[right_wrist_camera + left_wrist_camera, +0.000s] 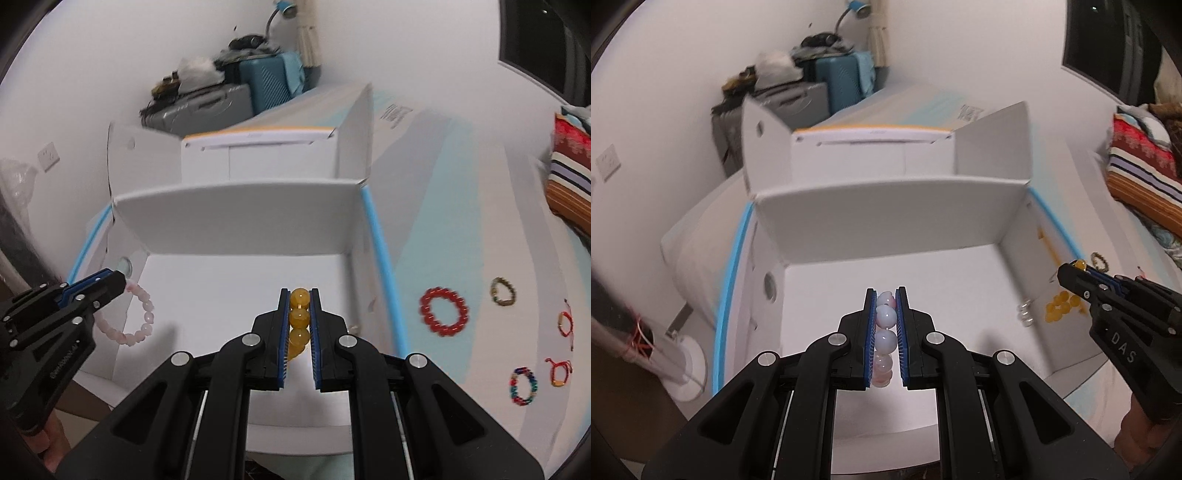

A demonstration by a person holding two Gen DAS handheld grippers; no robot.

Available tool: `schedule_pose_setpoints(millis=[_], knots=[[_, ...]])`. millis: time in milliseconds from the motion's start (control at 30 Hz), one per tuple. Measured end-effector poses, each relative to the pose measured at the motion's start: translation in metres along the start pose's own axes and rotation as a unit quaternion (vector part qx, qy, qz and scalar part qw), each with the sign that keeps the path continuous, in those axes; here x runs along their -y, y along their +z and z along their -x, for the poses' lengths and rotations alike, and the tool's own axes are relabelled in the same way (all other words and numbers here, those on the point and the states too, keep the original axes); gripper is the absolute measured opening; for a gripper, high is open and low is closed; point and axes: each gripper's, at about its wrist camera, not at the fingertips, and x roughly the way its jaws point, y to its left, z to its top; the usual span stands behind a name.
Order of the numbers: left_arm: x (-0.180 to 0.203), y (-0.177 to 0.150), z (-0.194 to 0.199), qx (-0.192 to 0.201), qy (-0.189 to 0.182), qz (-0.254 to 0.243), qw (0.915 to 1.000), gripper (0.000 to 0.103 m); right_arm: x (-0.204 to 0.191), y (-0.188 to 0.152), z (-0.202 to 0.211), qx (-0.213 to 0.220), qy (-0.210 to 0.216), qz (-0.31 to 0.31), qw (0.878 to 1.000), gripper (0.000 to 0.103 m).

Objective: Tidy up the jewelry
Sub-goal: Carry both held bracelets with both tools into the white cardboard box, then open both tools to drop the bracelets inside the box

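Both tongs hover over the open white box (236, 221), each clamped on a bracelet — the left tongs (885, 332) pinch the pink bead bracelet (885, 341) near the box's left wall, the right tongs (300, 325) pinch the yellow bead bracelet (299, 319) toward its right, likely so both drop inside apart. The red bracelet (443, 311) and smaller ones wait on the surface (461, 229) to the right.

Upper middle of my right view, I see a teal suitcase (269, 86) beside a grey case (207, 107), clutter piled on both. A wall socket (48, 156) sits at left; a striped blanket (569, 173) fills the right edge.
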Motion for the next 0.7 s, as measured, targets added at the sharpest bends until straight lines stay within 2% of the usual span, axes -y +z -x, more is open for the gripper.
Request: schedule_pose_setpoints(millis=[300,533,633,700], knots=[[-0.018,-0.016,-0.027,-0.034,0.003,0.015,0.9993,0.010,-0.008,-0.015,-0.039,-0.057,-0.001,-0.002,0.998,0.009],[-0.018,-0.017,-0.030,-0.036,0.004,0.015,0.9992,0.010,-0.008,-0.021,-0.046,-0.066,-0.003,-0.004,0.998,0.009],[-0.018,-0.017,-0.033,-0.043,0.011,0.018,0.9988,0.010,-0.011,-0.019,-0.050,-0.066,-0.003,-0.008,0.998,0.011],[-0.018,-0.017,-0.032,-0.045,0.017,0.021,0.9986,0.011,-0.010,-0.018,-0.048,-0.066,-0.002,-0.010,0.998,0.021]])
